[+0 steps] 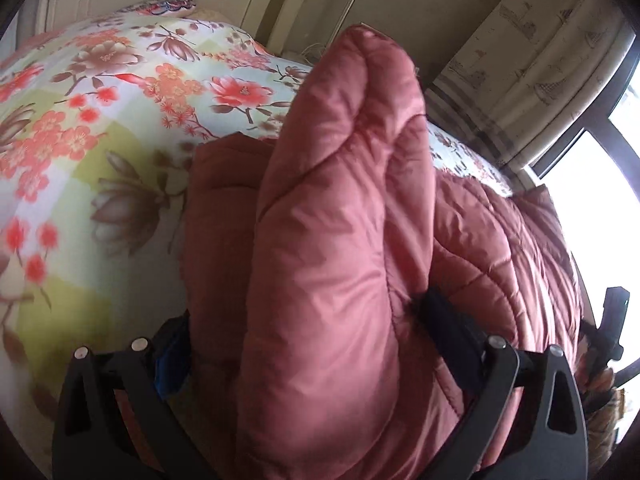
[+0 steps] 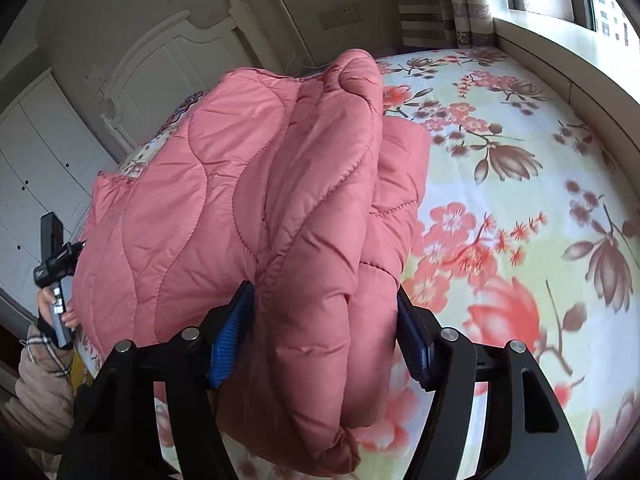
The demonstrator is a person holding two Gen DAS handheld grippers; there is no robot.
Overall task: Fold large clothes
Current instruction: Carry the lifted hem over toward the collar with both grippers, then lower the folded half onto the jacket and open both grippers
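A pink quilted padded jacket [image 1: 332, 240] lies partly on a bed with a floral sheet [image 1: 80, 120]. My left gripper [image 1: 304, 344] is shut on a thick bunched fold of the jacket, which rises up between its fingers. In the right wrist view my right gripper [image 2: 324, 340] is shut on another thick fold of the same jacket [image 2: 248, 200], lifted above the floral sheet [image 2: 500, 200]. The blue pads [image 2: 230, 340] press the fabric from both sides. The left gripper with the hand holding it [image 2: 54, 280] shows at the left edge there.
A white headboard [image 2: 160, 80] and white cabinets [image 2: 36, 160] stand behind the bed. A curtain [image 1: 532, 60] and a bright window [image 1: 592, 200] lie along the far side. A pillow [image 1: 168, 6] sits at the head of the bed.
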